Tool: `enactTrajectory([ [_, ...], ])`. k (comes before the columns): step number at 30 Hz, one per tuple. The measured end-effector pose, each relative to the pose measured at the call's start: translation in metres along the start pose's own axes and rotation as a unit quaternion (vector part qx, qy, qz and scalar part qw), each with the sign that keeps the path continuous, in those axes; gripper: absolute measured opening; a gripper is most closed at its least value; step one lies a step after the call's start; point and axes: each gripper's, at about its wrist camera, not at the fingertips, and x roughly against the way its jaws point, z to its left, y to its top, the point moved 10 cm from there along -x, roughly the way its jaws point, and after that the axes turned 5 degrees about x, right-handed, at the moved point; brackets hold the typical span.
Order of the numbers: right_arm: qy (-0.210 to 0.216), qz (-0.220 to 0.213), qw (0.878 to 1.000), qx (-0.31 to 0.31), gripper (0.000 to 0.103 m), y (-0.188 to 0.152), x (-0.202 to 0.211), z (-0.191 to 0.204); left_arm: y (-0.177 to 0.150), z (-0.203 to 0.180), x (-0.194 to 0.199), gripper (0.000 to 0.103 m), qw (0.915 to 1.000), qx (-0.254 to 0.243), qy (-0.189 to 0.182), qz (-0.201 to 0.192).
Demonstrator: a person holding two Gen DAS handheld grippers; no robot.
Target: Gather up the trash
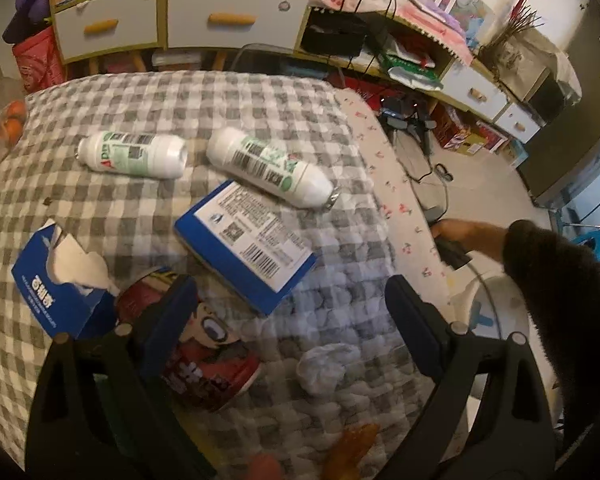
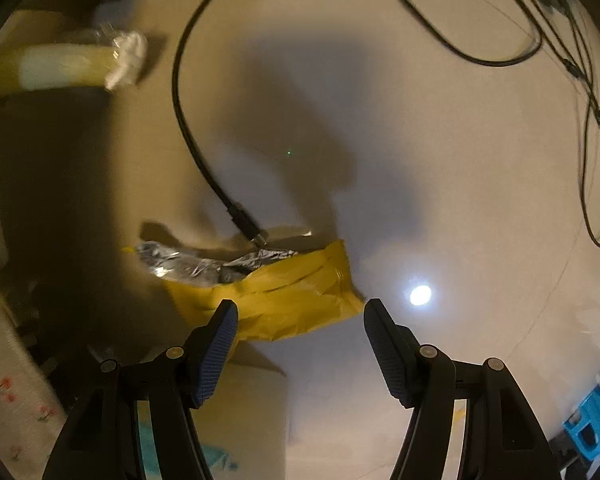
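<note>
The right tool [image 2: 298, 344] points steeply down at the floor [image 2: 440, 160], its jaws standing well apart with nothing between the pads. Just beyond the tips lies a yellow wrapper [image 2: 292, 300], torn open at its left end so the silver lining shows. A black cable [image 2: 188, 128] runs down from the far side, and its plug rests on or just over the wrapper's far edge; which of the two cannot be told.

The step in hand looks to be picking this wrapper off the floor. To do it well, the tool should come down on the near yellow body, away from the plug, so the cable is not pinched along with it. The wrapper is thin and lies flat, so one pad wants to slide under a raised crease or edge before the jaws close. A second yellow packet [image 2: 68, 66] lies far left, well apart, for a later pass.

The left tool [image 1: 292, 320] hangs over the checked surface [image 1: 220, 96], also wide open and gripping nothing. A red can [image 1: 212, 368] lies on its side under the left finger, a crumpled tissue [image 1: 324, 368] between the fingers, a blue box [image 1: 244, 240] and two white bottles [image 1: 136, 154] [image 1: 268, 168] farther off, and a torn blue carton [image 1: 60, 288] to the left.
</note>
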Motion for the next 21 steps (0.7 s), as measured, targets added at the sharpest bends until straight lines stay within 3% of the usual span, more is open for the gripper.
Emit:
enactTrajectory([
  [7,-0.049,-0.002,0.998,0.043,0.064,0.003,-0.028,0.009,0.003,0.005,-0.008,0.095,0.9999,0.001,0.009,0.006],
  [10,-0.052,-0.005,0.997,0.055,0.043,0.002,-0.025,0.012,0.003,0.007,-0.011,0.095,0.9999,0.006,0.011,0.011],
  [12,-0.045,-0.007,0.997,0.055,0.019,0.002,-0.024,0.013,0.003,0.007,-0.009,0.095,0.9999,0.008,0.009,0.009],
  [18,-0.045,-0.016,0.997,0.061,0.012,-0.009,-0.021,0.017,-0.001,0.004,-0.003,0.095,0.9999,-0.001,0.009,0.009],
  [21,-0.057,-0.034,0.996,0.057,0.012,-0.013,0.006,0.013,-0.005,0.003,0.003,0.095,0.9999,0.002,0.008,0.011],
])
